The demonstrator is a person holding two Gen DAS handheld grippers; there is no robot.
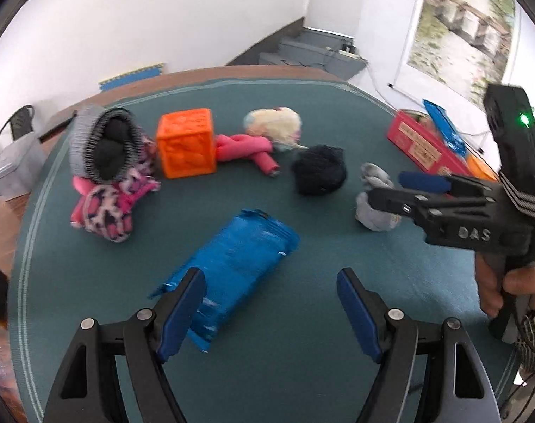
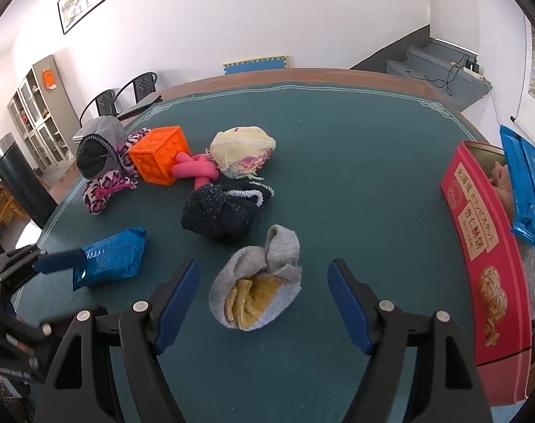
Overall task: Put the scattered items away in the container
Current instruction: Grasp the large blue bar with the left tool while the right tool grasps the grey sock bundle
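My left gripper (image 1: 271, 303) hangs low over the near edge of the desk (image 1: 302, 370), jaws spread wide, nothing between them. The blue snack packet (image 1: 232, 264) lies flat just ahead, its near end passing behind the left pad. My right gripper (image 2: 263, 299) is also wide open and empty, with the grey sock bundle (image 2: 263, 275) sitting on the green cloth between and just beyond the pads; it shows a yellow lining. In the left wrist view a hand (image 1: 514, 282) grips the right tool's handle.

Beyond the grey bundle is a dark navy sock ball (image 2: 218, 211), close to it but apart. Further back, toward the far left of the desk: a pink knotted piece (image 2: 197, 169) touching an orange cube (image 2: 158, 155), and a cream bundle (image 2: 242, 151) beside the pink one. Left of the cube, a pink leopard-print sock (image 2: 105, 190) with a grey-rimmed black roll (image 2: 94, 151) leaning on it, I think.

The red biscuit tin (image 2: 485, 246) stands along the right edge, open-topped, another blue packet (image 2: 524, 183) propped in it, plus something pale I can't identify.
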